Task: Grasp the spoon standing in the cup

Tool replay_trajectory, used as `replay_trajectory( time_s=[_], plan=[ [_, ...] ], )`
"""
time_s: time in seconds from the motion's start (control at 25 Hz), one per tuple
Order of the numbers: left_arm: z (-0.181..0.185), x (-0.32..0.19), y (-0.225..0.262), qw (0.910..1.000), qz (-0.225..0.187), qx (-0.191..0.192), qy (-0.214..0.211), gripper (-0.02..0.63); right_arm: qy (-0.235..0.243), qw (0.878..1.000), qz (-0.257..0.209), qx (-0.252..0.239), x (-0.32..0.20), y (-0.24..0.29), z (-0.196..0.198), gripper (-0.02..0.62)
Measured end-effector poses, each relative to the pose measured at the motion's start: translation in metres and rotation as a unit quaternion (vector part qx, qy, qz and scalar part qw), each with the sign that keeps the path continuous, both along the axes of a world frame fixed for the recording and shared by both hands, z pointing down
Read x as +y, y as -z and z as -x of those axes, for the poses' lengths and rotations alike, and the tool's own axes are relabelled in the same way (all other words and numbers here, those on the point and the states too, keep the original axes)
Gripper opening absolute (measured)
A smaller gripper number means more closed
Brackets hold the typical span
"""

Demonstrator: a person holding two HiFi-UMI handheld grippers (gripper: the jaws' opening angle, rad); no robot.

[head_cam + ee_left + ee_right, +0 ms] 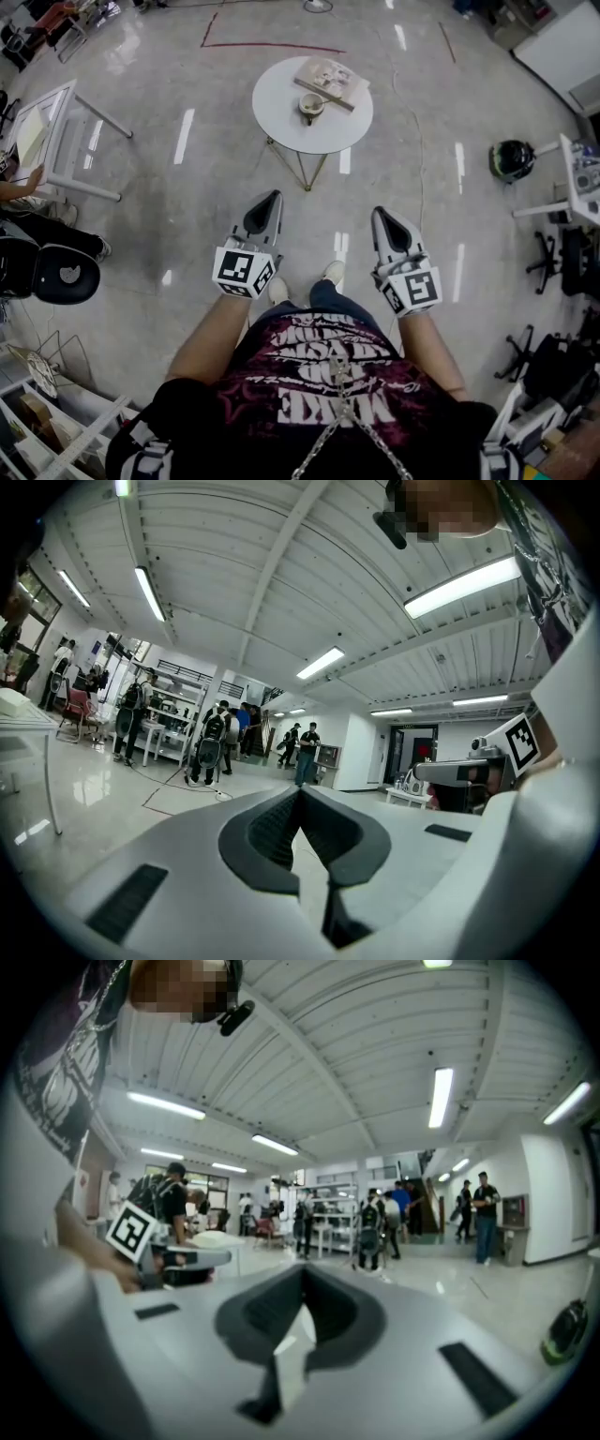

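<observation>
- The left claw (274, 195) is held low in front of the person's waist, its jaws closed together on nothing.
- The right claw (380, 213) is level beside it, likewise shut and empty.
- Well ahead, across the glossy floor (187, 178), stands a round white bench (281, 131).
- The cup (310, 108) sits on it near a flat book (331, 81); the spoon is too small to make out.

I see a bright, evenly lit hall. Long ceiling tubes (459, 585) shine high above the jaws in both gripper views, and their streaks glare on the glossy floor (187, 136) ahead of the jaws in the head view. Fisheye bending darkens every corner. The right gripper (303, 1279) looks softly blurred; shadows are faint.
</observation>
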State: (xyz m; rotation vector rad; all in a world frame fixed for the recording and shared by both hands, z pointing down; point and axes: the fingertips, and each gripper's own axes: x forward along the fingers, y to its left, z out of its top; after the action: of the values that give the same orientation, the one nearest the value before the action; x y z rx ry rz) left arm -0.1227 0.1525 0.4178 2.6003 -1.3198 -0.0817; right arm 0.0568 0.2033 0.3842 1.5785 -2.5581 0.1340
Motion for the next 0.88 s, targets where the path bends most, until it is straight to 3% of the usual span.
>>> replay_trajectory(
  time_s=[0.88],
  plan=[
    [-0.051, -0.046, 0.009, 0.9992, -0.007, -0.009, 0.038, 0.025, 0.026, 1.0, -0.006, -0.012, -0.056, 0.002, -0.062, 0.029]
  ],
)
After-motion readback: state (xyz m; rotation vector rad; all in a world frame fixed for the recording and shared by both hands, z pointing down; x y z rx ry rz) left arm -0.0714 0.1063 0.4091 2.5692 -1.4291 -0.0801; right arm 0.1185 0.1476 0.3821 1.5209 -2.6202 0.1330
